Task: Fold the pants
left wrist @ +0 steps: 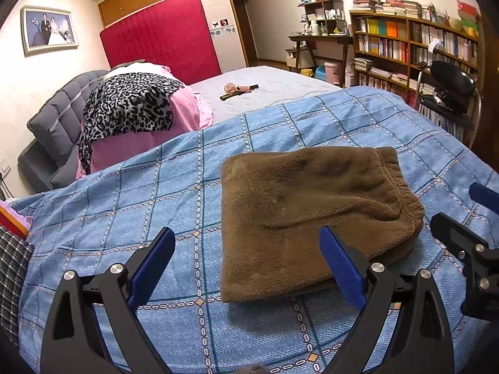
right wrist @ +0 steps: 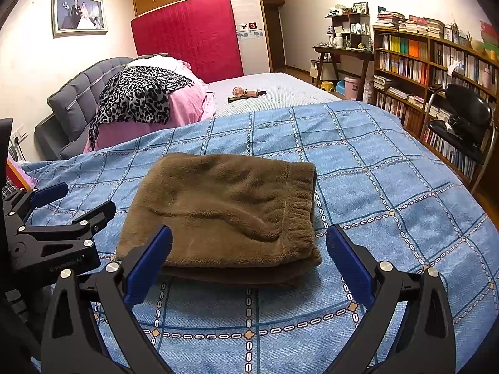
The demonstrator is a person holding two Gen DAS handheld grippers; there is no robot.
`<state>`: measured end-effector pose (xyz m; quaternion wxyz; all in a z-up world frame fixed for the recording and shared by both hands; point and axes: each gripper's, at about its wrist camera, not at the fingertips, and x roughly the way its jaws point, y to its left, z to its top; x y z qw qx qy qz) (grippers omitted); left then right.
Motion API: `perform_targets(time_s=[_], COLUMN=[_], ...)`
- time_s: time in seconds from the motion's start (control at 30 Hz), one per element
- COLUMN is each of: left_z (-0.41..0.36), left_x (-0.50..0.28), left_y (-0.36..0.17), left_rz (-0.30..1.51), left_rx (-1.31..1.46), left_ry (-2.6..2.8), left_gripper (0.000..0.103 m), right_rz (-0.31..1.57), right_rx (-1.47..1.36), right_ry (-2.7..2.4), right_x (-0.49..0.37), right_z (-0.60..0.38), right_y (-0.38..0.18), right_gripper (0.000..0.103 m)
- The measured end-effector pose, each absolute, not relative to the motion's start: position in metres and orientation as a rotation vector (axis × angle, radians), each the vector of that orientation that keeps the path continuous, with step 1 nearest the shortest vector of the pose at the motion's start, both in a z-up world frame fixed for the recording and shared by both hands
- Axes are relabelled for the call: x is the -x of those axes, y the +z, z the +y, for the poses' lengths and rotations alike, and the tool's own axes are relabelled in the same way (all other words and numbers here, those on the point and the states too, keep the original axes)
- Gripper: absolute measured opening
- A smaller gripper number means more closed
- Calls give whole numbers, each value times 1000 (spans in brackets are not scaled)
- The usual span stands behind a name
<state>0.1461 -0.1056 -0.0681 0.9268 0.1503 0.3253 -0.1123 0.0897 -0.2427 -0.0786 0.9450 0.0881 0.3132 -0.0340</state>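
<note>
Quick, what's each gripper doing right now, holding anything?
Left gripper: open, holding nothing.
Right gripper: open, holding nothing; brown pants lie folded on the bed.

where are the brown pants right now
The folded brown pants lie on the blue checked quilt, centred just ahead of the open right tongs; in the left wrist view they sit right of centre.

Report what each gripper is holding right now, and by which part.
Nothing is held. The left gripper and the right gripper both have their jaws spread open, empty, near the folded brown pants lying on the blue checked bedspread.
</note>
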Motion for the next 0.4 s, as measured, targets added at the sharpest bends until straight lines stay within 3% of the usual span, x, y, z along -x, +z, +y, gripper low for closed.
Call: perform_targets(time_s=[0.2, 0.4], left_z=[-104, -77], left_x=[-141, -124], left_y=[-72, -104], left_rz=[694, 843], left_rx=[-314, -266], left_ry=[-245, -205], left_gripper=[93, 93], right_rz=[658, 737], right_rx=[-186, -216], right_ry=[-69, -57], right_x=[-88, -77], right_z=[-241, -226], right_y=[-82, -102], right_gripper=[100, 100])
